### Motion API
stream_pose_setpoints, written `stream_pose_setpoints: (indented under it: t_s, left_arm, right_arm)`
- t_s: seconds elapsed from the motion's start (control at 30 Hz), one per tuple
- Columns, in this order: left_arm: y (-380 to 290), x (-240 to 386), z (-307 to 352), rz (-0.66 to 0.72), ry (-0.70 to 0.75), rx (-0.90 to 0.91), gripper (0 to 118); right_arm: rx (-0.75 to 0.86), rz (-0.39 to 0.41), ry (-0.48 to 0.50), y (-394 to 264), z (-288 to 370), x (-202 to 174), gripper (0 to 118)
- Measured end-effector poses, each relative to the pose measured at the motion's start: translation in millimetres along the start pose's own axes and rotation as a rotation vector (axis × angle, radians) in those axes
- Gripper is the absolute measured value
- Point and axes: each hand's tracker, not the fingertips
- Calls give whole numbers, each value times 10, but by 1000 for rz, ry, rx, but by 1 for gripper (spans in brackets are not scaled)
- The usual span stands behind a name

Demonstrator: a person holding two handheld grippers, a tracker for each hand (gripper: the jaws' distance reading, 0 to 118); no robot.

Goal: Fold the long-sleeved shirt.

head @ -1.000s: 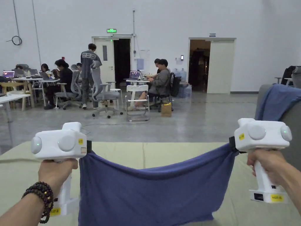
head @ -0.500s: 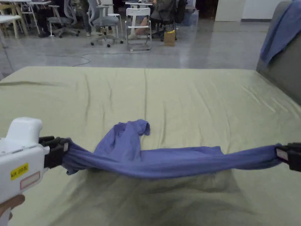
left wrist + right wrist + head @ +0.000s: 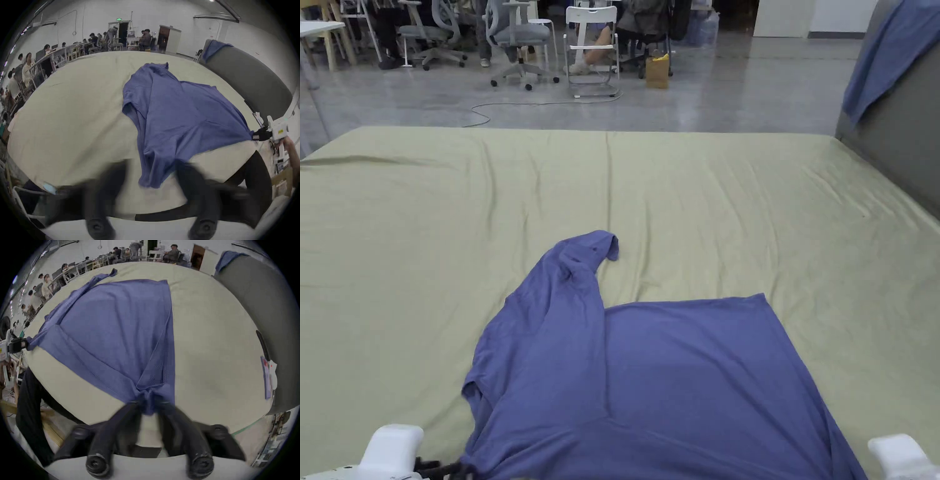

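The blue long-sleeved shirt (image 3: 675,387) lies spread flat on the pale green bed sheet (image 3: 706,206), with one sleeve (image 3: 575,281) folded over toward the far side. My left gripper (image 3: 447,467) is at the shirt's near left corner. In the left gripper view its jaws (image 3: 152,164) are blurred and stand wide apart, and the cloth end (image 3: 151,180) lies loose between them. My right gripper (image 3: 148,404) is shut on the bunched near right corner of the shirt (image 3: 116,324). From the left gripper view, the right gripper (image 3: 258,135) is pulling that corner taut.
A grey padded headboard (image 3: 900,137) runs along the bed's right side with another blue cloth (image 3: 881,56) draped over it. Beyond the far edge are office chairs (image 3: 519,37), a white chair (image 3: 590,44), seated people and a floor cable (image 3: 506,106).
The shirt, held up and then stretched between both grippers, now lies flat on the bed. Both grippers have drawn back to the near edge. The left jaws have opened.
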Motion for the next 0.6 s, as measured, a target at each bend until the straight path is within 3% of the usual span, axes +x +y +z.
stream_pose_setpoints:
  t_s: [0.03, 0.07, 0.1, 0.13, 0.17, 0.2, 0.23, 0.27, 0.3, 0.57, 0.6]
  left_arm:
    - [47, 2, 33, 3, 7, -10, 118]
    - [56, 33, 88, 3, 7, -12, 116]
    - [112, -5, 213, -11, -29, 113, 116]
    - [123, -1, 249, -4, -18, 65, 114]
    - [171, 6, 307, 0, -17, 54, 99]
    - [240, 82, 358, 12, -8, 56, 36]
    - [292, 113, 408, 13, -18, 76, 0]
    - [329, 157, 426, 5, -21, 91, 0]
    - [379, 217, 457, 2, 18, 182, 0]
    - [1094, 427, 157, -69, -75, 218, 3]
    - [1293, 531, 32, -73, -67, 225, 40]
  right_arm:
    - [14, 1, -12, 21, 86, 9, 91]
    - [36, -10, -18, 40, 152, 25, 111]
    - [79, -14, -54, 63, 236, 46, 114]
    - [126, -18, -57, 73, 336, 30, 113]
    - [173, -27, -51, 96, 431, 43, 105]
    - [177, -52, -40, 137, 510, 56, 64]
    - [180, -77, -33, 170, 584, 58, 9]
    - [196, -86, -9, 199, 626, 26, 0]
    - [203, -88, 9, 235, 638, 6, 0]
    - [236, -66, 28, 383, 669, -139, 0]
    - [235, -72, 39, 397, 650, -157, 0]
